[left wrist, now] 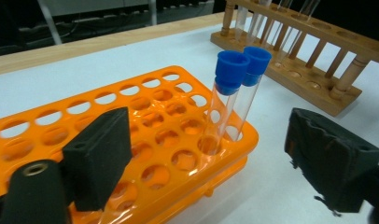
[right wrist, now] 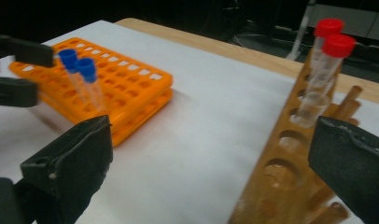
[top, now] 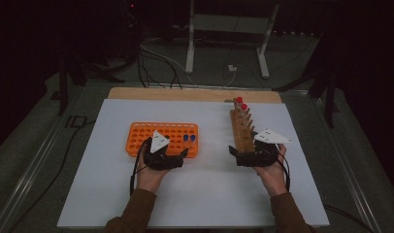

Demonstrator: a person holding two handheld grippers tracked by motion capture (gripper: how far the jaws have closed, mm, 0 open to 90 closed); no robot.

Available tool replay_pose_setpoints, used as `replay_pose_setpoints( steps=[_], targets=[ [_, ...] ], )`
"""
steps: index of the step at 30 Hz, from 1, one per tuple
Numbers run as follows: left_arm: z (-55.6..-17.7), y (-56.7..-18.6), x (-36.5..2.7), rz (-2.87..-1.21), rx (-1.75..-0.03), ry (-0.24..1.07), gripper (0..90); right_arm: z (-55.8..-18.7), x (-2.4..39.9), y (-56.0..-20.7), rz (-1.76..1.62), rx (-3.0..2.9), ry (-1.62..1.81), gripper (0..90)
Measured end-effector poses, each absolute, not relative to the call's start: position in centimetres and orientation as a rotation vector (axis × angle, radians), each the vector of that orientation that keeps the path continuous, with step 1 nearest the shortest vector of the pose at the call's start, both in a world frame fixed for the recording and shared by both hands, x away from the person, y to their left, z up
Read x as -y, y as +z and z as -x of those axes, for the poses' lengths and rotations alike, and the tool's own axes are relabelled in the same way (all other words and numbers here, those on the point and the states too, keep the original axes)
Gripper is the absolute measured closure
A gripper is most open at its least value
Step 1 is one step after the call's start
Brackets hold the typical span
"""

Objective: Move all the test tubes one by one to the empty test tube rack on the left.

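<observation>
An orange tube rack (top: pixel 151 136) lies left of centre on the white mat, with two clear blue-capped tubes (top: pixel 189 139) standing at its right end. My left gripper (top: pixel 165 148) hovers at the rack's near edge. In the left gripper view it (left wrist: pixel 215 158) is open, and the blue-capped tubes (left wrist: pixel 234 74) stand just ahead, untouched. A wooden rack (top: pixel 241 127) on the right holds two red-capped tubes (top: pixel 241 103) at its far end. My right gripper (top: pixel 253 148) sits at that rack's near end. Its jaws (right wrist: pixel 213 163) are open, straddling the wooden rack (right wrist: pixel 281 172).
The white mat (top: pixel 200 194) covers a wooden tabletop (top: pixel 185 93) whose far strip is bare. Beyond it are a dark floor with cables (top: pixel 156 63) and a white metal stand (top: pixel 190 43). The mat has open room in front and between the racks.
</observation>
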State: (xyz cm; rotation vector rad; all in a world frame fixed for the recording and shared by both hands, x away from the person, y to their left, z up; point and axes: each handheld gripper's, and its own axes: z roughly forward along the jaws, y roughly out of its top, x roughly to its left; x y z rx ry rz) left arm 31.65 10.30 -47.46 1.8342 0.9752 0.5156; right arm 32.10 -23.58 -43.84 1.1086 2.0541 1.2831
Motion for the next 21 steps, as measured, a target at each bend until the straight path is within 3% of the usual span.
replay_pose_setpoints(
  steps=[5,14,21],
  targets=[
    [-30.9,-47.3,-11.1,-1.813,-0.987,0.507,1.5,-33.3,24.2,-43.2,-1.141,-2.032,1.26,1.2],
    [-30.0,-46.9,-12.1,-1.823,-0.978,0.497,0.3,-35.1,24.5,-42.9,-1.186,-2.002,1.213,8.8],
    [-29.6,-46.7,-12.6,-1.815,-0.982,0.495,0.3,-36.7,24.9,-43.6,-1.233,-1.994,1.149,26.5]
  ],
)
